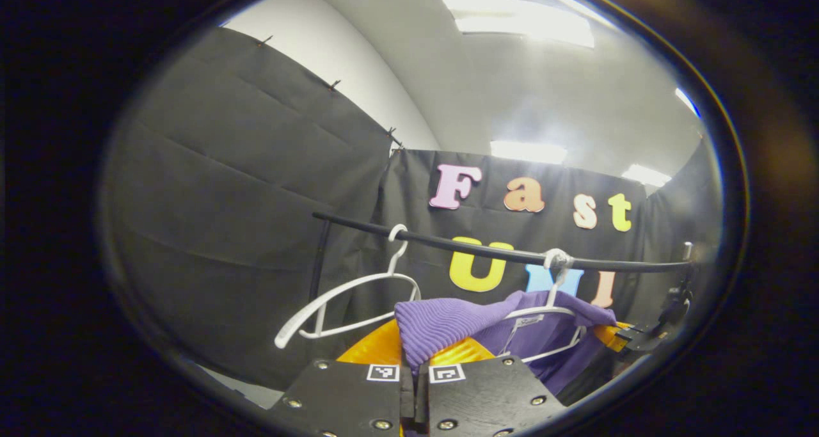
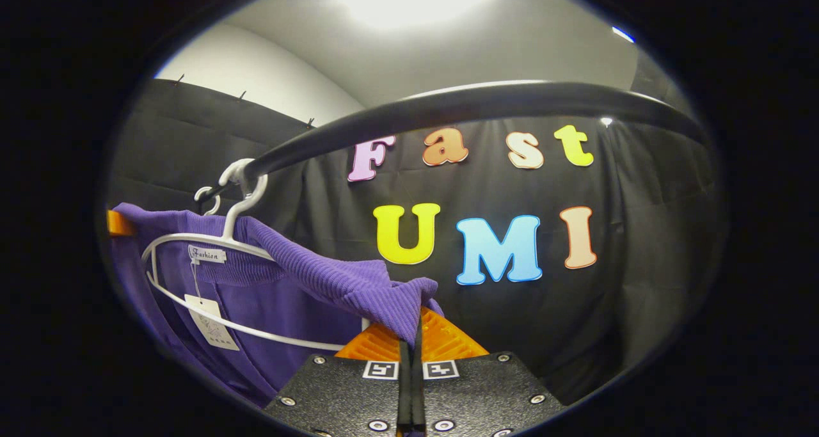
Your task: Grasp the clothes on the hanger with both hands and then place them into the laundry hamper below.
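Purple knit top (image 2: 301, 277) is hanging on a white hanger (image 2: 192, 245) from the black rail (image 2: 461, 104), and you're pinching one shoulder w/ each claw: left gripper (image 1: 414, 360) and right gripper (image 2: 410, 354) both pressed tight on fabric, prob. so it's sliding off both ends evenly. Neck label (image 2: 207, 254) is reading "Fashion"; swing tag (image 2: 211, 322) too small to read. Spare hanger (image 1: 345, 296) is dangling alongside; hamper's below.

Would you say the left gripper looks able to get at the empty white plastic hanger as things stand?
Probably not yet: the left gripper is shut on the purple knit garment, though the empty white hanger hangs unobstructed beside it.
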A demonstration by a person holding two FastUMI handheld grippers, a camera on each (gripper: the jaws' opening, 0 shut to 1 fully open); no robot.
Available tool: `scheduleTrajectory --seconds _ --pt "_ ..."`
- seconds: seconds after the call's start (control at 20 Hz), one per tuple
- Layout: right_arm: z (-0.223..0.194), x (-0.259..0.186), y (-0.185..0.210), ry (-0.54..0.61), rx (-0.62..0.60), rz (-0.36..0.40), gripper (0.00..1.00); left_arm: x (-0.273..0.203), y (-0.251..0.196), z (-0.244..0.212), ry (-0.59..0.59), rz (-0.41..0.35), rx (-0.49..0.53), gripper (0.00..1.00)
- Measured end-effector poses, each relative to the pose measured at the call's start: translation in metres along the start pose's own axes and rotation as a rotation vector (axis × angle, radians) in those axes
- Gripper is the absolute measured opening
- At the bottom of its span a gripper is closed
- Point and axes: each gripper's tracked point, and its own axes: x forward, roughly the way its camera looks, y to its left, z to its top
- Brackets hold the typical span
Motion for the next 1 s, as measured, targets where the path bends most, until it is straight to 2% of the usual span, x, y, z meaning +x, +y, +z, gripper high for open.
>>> scheduleTrajectory --seconds 0.2,0.25,0.3,0.35,0.7,1.0 --pt "0.005 -0.002 0.018 -0.01 0.011 0.026 0.0 0.007 0.025 -0.001 0.01 0.021 0.006 0.02" --pt "0.007 -0.002 0.023 -0.01 0.012 0.03 0.0 0.009 0.031 -0.004 0.019 0.026 0.012 0.07" --pt "0.006 -0.001 0.026 -0.01 0.013 0.031 0.0 0.01 0.035 -0.007 0.027 0.028 0.018 0.02" --pt "0.007 0.0 0.028 -0.008 0.015 0.033 0.0 0.012 0.04 -0.01 0.035 0.03 0.024 0.01" --pt "0.007 0.0 0.033 -0.002 0.009 0.035 0.0 0.024 0.061 -0.044 0.094 0.021 0.013 0.01" --pt "0.008 -0.002 0.035 -0.004 -0.012 0.032 0.0 0.03 0.067 -0.078 0.144 0.012 0.057 0.02"
